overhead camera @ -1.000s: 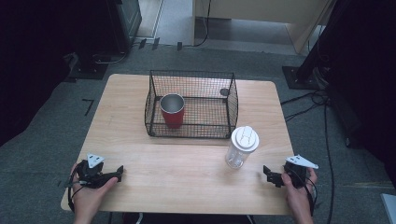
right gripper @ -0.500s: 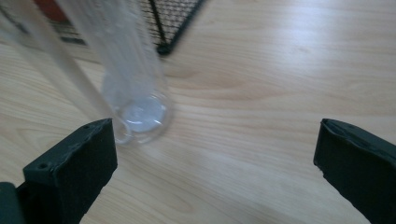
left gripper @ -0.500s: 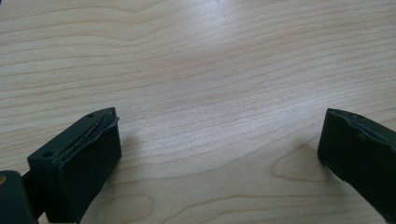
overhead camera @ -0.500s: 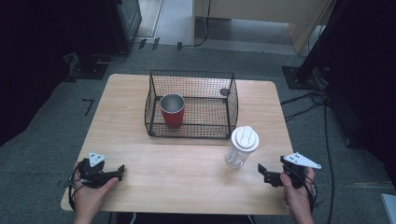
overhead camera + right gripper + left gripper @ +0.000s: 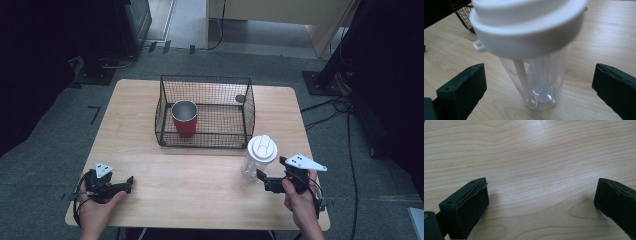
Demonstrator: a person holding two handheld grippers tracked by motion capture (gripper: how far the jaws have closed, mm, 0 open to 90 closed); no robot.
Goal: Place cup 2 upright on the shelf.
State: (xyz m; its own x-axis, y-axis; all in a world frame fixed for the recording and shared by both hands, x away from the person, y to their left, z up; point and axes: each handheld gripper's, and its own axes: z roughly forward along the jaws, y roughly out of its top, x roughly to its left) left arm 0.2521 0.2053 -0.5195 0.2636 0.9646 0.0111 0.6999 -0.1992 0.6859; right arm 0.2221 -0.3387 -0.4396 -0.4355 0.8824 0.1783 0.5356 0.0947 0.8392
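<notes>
- Grey carpet is surrounding the wooden desk (image 5: 200, 185), which is carrying a wire basket (image 5: 205, 111) with a red cup (image 5: 184, 118) standing inside.
- Right of the basket's front corner, a clear bottle (image 5: 257, 157) with a white lid is standing upright.
- Right hand-held gripper (image 5: 262, 176) is gaping wide, jaws flanking the bottle without touching.
- Left hand-held gripper (image 5: 129, 182) is lying open, left of the basket's front.

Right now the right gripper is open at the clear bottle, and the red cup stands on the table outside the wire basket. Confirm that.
Not quite. In the high view the red cup stands inside the wire basket. The right gripper is indeed open at the clear bottle.
</notes>
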